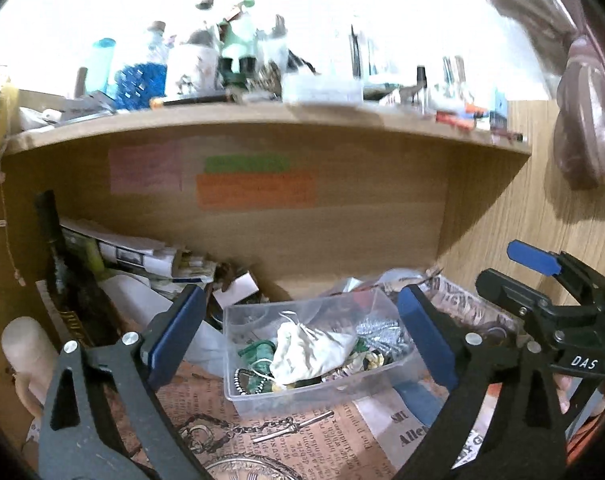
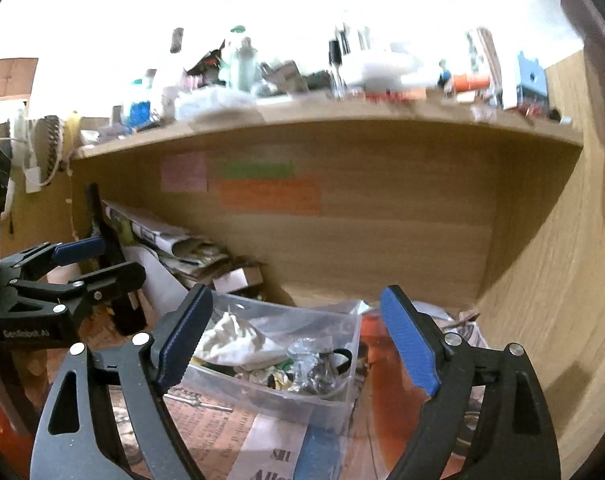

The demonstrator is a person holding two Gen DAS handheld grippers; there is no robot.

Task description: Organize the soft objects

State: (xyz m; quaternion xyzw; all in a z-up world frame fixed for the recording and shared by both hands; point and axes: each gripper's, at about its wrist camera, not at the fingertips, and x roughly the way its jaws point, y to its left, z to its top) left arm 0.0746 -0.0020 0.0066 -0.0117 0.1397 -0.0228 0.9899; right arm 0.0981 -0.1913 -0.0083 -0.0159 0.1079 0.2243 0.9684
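Note:
A clear plastic box (image 1: 394,372) sits on newspaper under a wooden shelf. In it lies a white cloth pouch (image 1: 308,352) among beads and small trinkets. My left gripper (image 1: 302,340) is open and empty, its blue pads either side of the box, a little in front of it. The right wrist view shows the same box (image 2: 342,368) and pouch (image 2: 234,340). My right gripper (image 2: 298,344) is open and empty, hovering in front of the box. The right gripper also shows at the right of the left wrist view (image 1: 542,276).
A cluttered wooden shelf (image 1: 262,120) with bottles overhangs the box. Stacked papers and a white carton (image 1: 142,260) lie at back left beside a dark bottle (image 1: 62,280). A metal chain with a key (image 1: 262,428) lies on the newspaper. A wooden side panel (image 2: 542,280) stands at right.

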